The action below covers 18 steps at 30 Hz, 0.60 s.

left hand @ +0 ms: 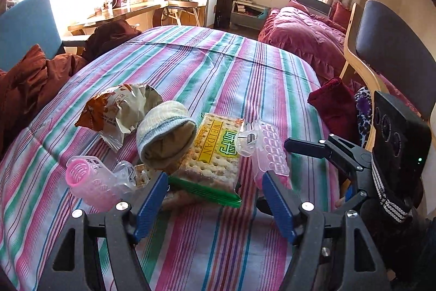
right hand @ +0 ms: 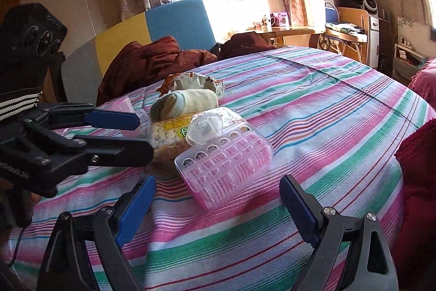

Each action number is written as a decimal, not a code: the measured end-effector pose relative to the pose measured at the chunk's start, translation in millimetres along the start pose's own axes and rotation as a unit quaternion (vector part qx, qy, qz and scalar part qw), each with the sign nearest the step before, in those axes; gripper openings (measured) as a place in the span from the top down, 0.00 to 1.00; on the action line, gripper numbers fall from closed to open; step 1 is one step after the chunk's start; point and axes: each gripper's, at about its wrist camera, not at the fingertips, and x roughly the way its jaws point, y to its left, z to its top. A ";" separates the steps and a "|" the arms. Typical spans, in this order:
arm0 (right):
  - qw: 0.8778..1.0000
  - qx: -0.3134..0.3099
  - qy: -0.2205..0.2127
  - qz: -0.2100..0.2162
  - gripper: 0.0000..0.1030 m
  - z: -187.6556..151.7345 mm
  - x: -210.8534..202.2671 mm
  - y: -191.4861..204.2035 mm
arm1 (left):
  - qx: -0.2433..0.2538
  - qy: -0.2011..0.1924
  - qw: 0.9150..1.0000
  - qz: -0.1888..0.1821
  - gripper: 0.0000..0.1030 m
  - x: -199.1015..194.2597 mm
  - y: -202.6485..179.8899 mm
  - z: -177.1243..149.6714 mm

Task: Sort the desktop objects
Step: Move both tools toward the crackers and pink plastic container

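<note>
Left wrist view: the left gripper [left hand: 214, 182] was held released, its jaws spread on either side of the cracker packet [left hand: 212, 154], apparently lined up for a grasp. A rolled sock [left hand: 166, 135] was seen resting on the packet, with a crumpled wrapper [left hand: 117, 111] behind, toward the table's far edge. The right gripper [right hand: 218, 195] was likewise kept unclenched, jaws set wide before the pink hair roller [right hand: 226, 154], which leaned against the packet near the striped tablecloth's [right hand: 327, 105] middle.
</note>
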 end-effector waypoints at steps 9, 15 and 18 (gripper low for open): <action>1.000 -0.003 -0.004 0.004 0.06 -2.7 0.1 1.5 | 0.020 0.009 1.000 -0.003 0.29 15.1 -0.4 5.9; 1.000 -0.001 -0.005 0.006 0.05 -2.8 0.6 0.5 | 0.019 0.009 1.000 -0.004 0.35 18.9 0.5 10.9; 1.000 0.003 -0.009 0.008 0.05 -2.9 0.4 -0.8 | 0.023 0.011 1.000 -0.006 0.42 19.2 -1.7 12.2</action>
